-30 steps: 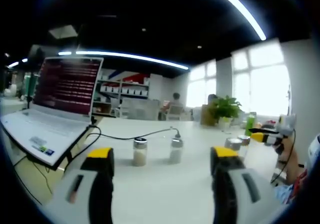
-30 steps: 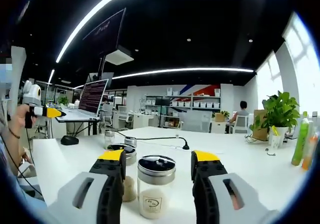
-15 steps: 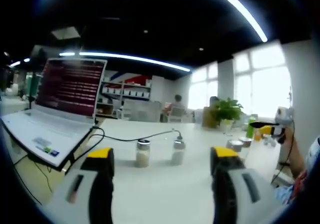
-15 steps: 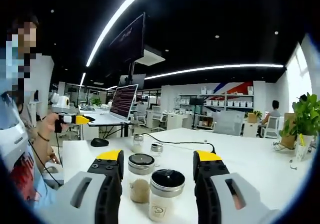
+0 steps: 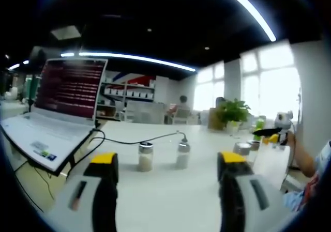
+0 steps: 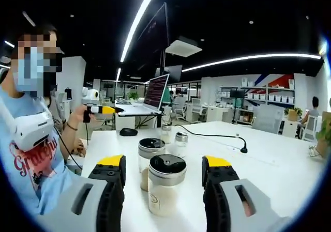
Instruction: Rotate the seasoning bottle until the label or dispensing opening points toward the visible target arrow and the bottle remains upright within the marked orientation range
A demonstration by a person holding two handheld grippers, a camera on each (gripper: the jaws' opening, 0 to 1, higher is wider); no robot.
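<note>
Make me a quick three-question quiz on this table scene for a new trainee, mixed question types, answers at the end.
1. True or false: in the right gripper view, the right gripper is shut on the nearest seasoning bottle.
2. Multiple choice: in the left gripper view, where is the laptop relative to the two small shakers? A) left of them B) right of them C) stacked on top of them
3. Fill in: the cap of the nearest seasoning bottle is ____ in colour.

Key
1. False. The jaws stand apart on either side of the bottle, not touching it.
2. A
3. Black, with a silver rim.
</note>
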